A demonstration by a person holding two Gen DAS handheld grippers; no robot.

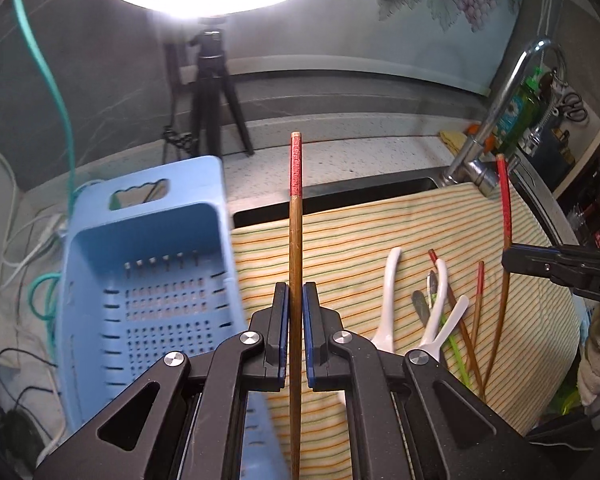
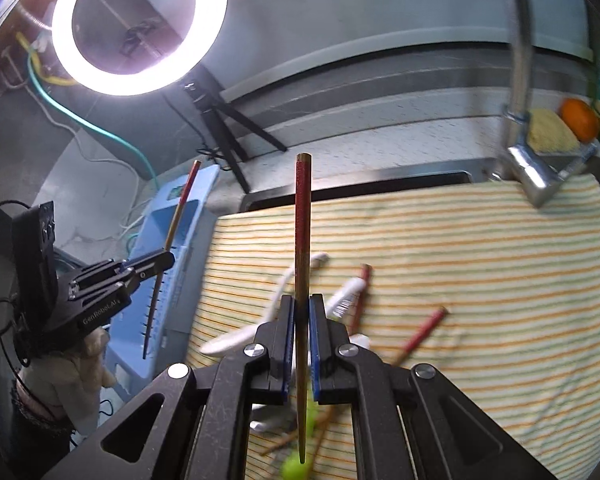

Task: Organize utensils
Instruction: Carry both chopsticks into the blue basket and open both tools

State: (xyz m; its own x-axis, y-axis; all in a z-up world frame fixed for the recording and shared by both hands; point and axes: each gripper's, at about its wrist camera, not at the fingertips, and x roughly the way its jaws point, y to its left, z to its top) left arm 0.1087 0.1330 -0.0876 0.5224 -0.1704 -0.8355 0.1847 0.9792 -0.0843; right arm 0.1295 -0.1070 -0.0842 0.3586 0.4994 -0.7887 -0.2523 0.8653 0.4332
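A: Biggest first?
B: Speckled tabletop (image 1: 340, 156), with a sink under a striped cloth (image 1: 380, 224) of yellow, orange and green lines. Ring light (image 2: 140, 28) on a black tripod (image 1: 214, 96) at the back wall. Chrome faucet (image 1: 496, 112) behind the cloth's far right corner.

A: And left of the cloth?
B: Light blue perforated basket (image 1: 148, 280), just beside the cloth's left edge, blurred in the left wrist view.

A: Left gripper (image 1: 296, 320)?
B: Jaws closed on a red-tipped chopstick (image 1: 295, 240), upright, red end up, lower end passing down out of view between the fingers. Seen from the right wrist, in front of the blue basket.

A: Right gripper (image 2: 302, 340)?
B: Jaws clamped on a second red-tipped chopstick (image 2: 302, 240), also upright, red end up, pointed end hanging below the jaws over the cloth.

A: Still lying on the cloth?
B: Three white spoons (image 1: 388, 300), handles fanned apart, bowls toward the near edge. More red-ended chopsticks (image 1: 478, 304) beside and under them. One green utensil (image 1: 454, 340), thin, among the chopsticks. Exact overlaps hard to tell, right wrist view blurred there.

A: Smallest bits?
B: Yellow sponge (image 2: 552, 132) and an orange ball-like thing (image 2: 579, 119) touching it, right of the faucet base. Green bottle (image 1: 516, 116) behind the faucet.
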